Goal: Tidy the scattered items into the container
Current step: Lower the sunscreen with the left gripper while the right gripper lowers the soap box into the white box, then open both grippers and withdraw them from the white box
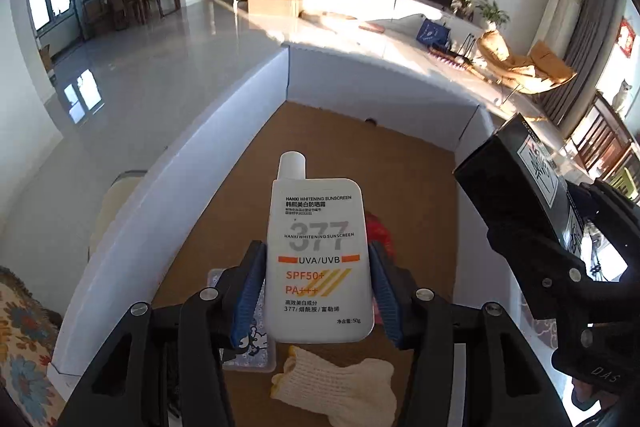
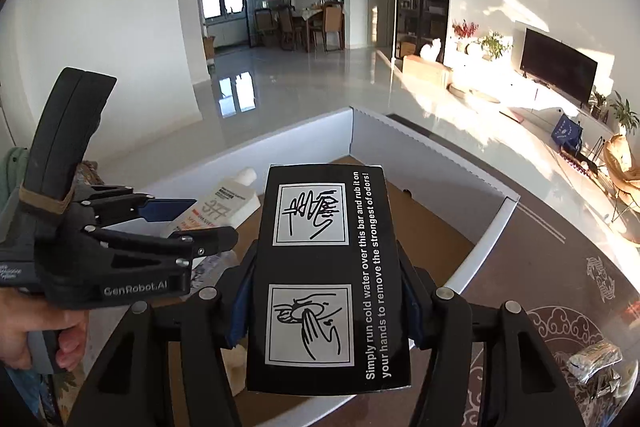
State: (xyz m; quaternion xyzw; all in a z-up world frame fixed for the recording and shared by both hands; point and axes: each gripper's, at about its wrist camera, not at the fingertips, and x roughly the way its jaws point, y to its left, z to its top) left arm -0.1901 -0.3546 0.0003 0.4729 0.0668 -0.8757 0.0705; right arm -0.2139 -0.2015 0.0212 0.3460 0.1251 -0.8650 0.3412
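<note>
A white sunscreen bottle (image 1: 316, 259) hangs upright between the blue pads of my left gripper (image 1: 316, 247), which lie against its sides. It is above the brown floor of a white cardboard box (image 1: 224, 131). My right gripper (image 2: 326, 251) is shut on a black carton (image 2: 324, 279) printed with hand-washing pictures, held over the same box (image 2: 420, 151). The two grippers are side by side; the right one with its carton (image 1: 516, 179) shows at the right of the left wrist view. In the box lie a cream knitted glove (image 1: 340, 383), a red item (image 1: 378, 231) and a patterned pouch (image 1: 252, 347).
The box stands on a dark table with white ornaments (image 2: 560, 267). Crumpled foil packets (image 2: 596, 363) lie on it at the right. A flowered cloth (image 1: 24, 327) lies left of the box. A person's hand (image 2: 40, 339) holds the left gripper's handle.
</note>
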